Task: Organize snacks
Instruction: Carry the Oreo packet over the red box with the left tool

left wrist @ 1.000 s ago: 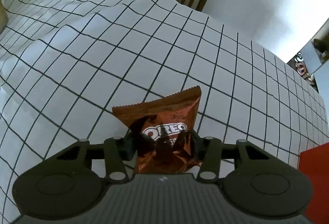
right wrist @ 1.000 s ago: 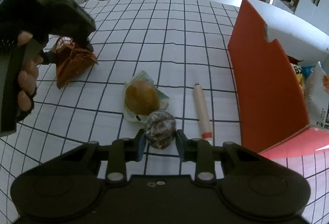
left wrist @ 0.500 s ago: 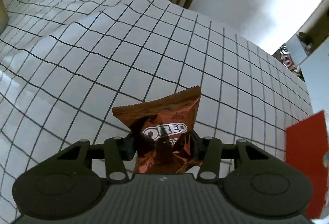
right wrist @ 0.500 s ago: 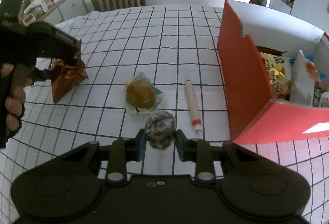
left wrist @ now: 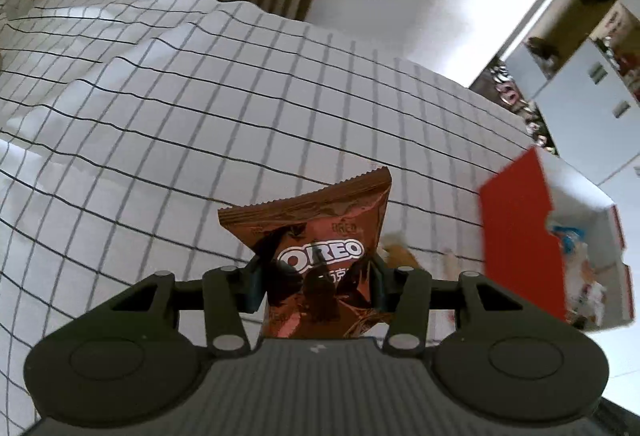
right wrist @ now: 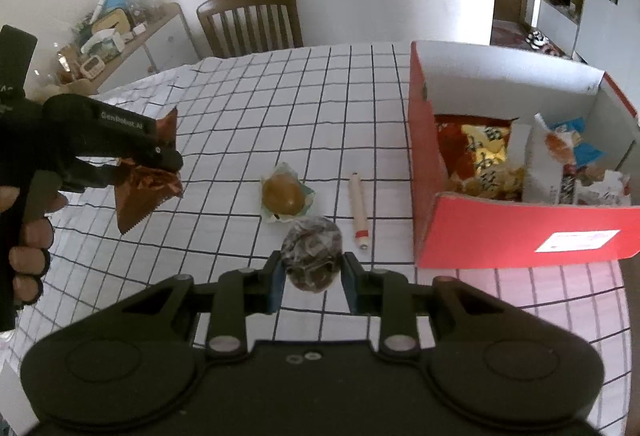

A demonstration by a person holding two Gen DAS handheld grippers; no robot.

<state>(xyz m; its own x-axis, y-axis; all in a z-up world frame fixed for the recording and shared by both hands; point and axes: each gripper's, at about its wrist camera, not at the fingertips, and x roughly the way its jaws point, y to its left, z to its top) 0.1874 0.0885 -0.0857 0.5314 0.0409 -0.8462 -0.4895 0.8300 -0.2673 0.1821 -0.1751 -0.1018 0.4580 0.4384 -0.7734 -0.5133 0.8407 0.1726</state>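
- Left gripper (left wrist: 316, 278) is clamped on a copper-brown Oreo packet (left wrist: 320, 256), which stands upright between its fingers and is lifted above the checked tablecloth (left wrist: 160, 116).
- Right gripper (right wrist: 312, 276) grips a dark round wrapped snack (right wrist: 312, 254) between its blue pads; whether the snack touches the cloth is hard to tell from this angle.
- On the cloth just beyond lie a golden bun in a clear wrapper (right wrist: 285, 194) and, beside it, a pale stick snack with a red band (right wrist: 358, 210).
- To the right stands an open red box (right wrist: 520, 232) with several snack bags inside.
- A wooden chair (right wrist: 250, 22) stands at the far edge of the table.
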